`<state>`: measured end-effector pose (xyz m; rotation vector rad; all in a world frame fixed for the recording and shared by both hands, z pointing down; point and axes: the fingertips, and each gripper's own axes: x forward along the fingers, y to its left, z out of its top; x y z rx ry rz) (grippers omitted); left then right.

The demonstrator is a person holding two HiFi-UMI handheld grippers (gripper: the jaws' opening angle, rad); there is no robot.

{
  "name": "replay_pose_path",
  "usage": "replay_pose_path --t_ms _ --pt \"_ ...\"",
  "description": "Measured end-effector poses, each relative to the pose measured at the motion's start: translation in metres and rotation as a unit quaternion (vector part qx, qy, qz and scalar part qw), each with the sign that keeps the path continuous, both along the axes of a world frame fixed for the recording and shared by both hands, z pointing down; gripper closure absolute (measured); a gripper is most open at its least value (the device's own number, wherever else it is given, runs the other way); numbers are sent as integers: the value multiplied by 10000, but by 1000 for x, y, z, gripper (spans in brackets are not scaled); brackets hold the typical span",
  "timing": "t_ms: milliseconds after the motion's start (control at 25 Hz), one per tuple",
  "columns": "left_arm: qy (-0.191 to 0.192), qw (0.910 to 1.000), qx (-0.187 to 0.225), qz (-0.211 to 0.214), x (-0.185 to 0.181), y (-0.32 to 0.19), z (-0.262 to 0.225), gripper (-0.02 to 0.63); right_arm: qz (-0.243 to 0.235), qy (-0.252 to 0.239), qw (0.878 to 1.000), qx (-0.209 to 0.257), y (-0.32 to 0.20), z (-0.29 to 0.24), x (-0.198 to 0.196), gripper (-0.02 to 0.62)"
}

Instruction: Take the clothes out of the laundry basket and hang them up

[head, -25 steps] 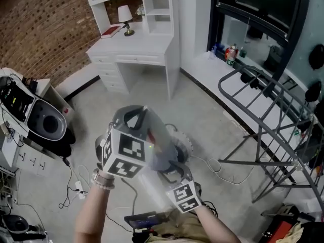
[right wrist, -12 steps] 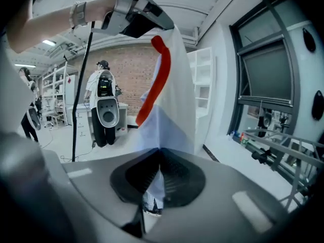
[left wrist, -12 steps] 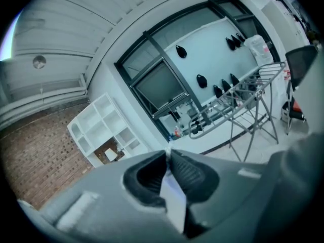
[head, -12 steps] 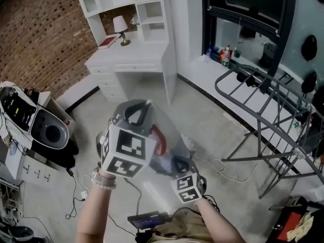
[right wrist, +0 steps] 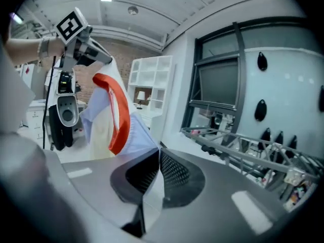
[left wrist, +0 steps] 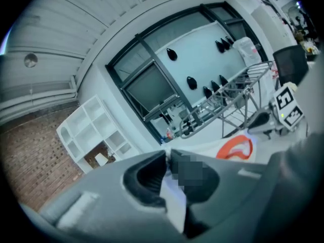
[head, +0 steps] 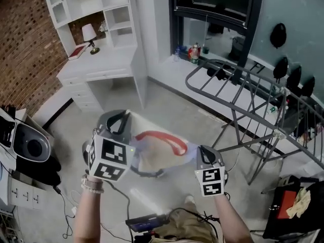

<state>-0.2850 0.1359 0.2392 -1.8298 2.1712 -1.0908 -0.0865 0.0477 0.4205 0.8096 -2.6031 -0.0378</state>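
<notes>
A pale blue and cream garment (head: 152, 156) with a red collar band (head: 163, 138) hangs stretched in the air between my two grippers. At the left, my left gripper (head: 121, 130) is shut on one edge of it; white cloth shows pinched between its jaws (left wrist: 167, 161). My right gripper (head: 198, 155) has just been closing and is now shut on the opposite edge, with thin cloth caught between its pads (right wrist: 158, 156). In the right gripper view the garment (right wrist: 109, 128) drapes down from the left gripper (right wrist: 83, 47). No laundry basket is in view.
A grey metal drying rack (head: 243, 95) stands to the right, by the window sill with bottles (head: 195, 52). A white desk with shelves (head: 96, 67) and a lamp (head: 90, 35) is at the back left. A black appliance (head: 25, 148) and floor cables (head: 68, 211) lie at the left.
My right gripper has swung away to the right and closed on the cloth, spreading the bunched garment out. The left gripper has shifted little. The view has turned toward the rack.
</notes>
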Motion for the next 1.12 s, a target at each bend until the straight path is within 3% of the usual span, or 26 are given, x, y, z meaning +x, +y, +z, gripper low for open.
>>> replay_pose_path --t_ms 200,400,640,1120 --pt "111 9971 89 744 48 -29 10 583 1006 45 9937 485 -32 -43 87 586" --pt "209 9875 138 1558 118 -64 14 583 1881 76 9791 768 -50 -71 172 585" --pt "393 9616 212 2708 262 -134 24 583 3061 185 9471 946 -66 -82 336 586" --pt "707 9170 241 3917 520 -223 36 583 4109 520 9006 1318 -87 -110 598 586"
